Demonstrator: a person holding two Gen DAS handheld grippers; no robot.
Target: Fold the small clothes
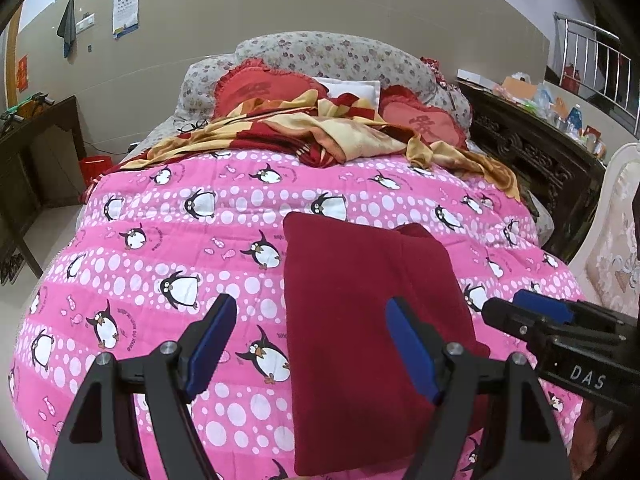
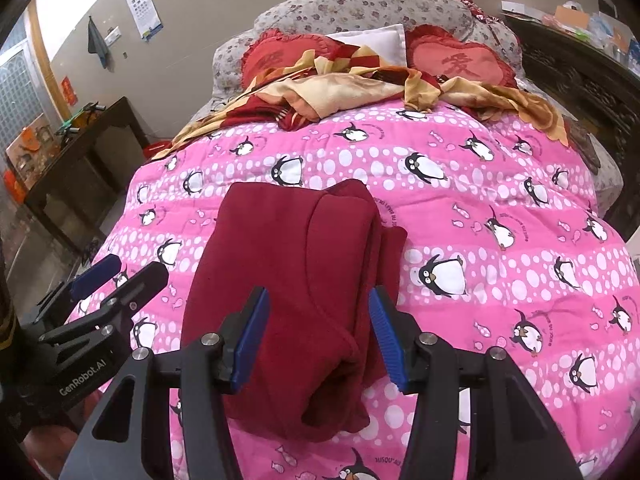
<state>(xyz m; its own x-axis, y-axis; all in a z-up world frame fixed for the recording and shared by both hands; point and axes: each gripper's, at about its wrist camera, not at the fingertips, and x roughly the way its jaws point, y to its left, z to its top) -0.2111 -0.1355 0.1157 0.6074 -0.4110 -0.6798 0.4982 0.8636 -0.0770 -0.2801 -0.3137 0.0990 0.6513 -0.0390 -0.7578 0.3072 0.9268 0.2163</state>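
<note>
A dark red garment (image 1: 360, 320) lies folded into a long rectangle on the pink penguin quilt (image 1: 160, 240). My left gripper (image 1: 310, 312) hovers over the garment's left edge, open, with nothing between its blue pads. In the right wrist view the garment (image 2: 288, 248) shows a folded flap along its right side. My right gripper (image 2: 318, 296) stands open just above its near end, and the pads do not press on the cloth. Each gripper shows in the other's view: the right gripper (image 1: 508, 304) at the right, the left gripper (image 2: 132, 270) at the left.
A crumpled yellow and red blanket (image 1: 320, 132) and red heart pillows (image 1: 256, 92) lie at the head of the bed. A dark wooden desk (image 1: 36, 152) stands to the left, and a carved dark cabinet (image 1: 532, 152) and a pale chair (image 1: 616, 240) to the right.
</note>
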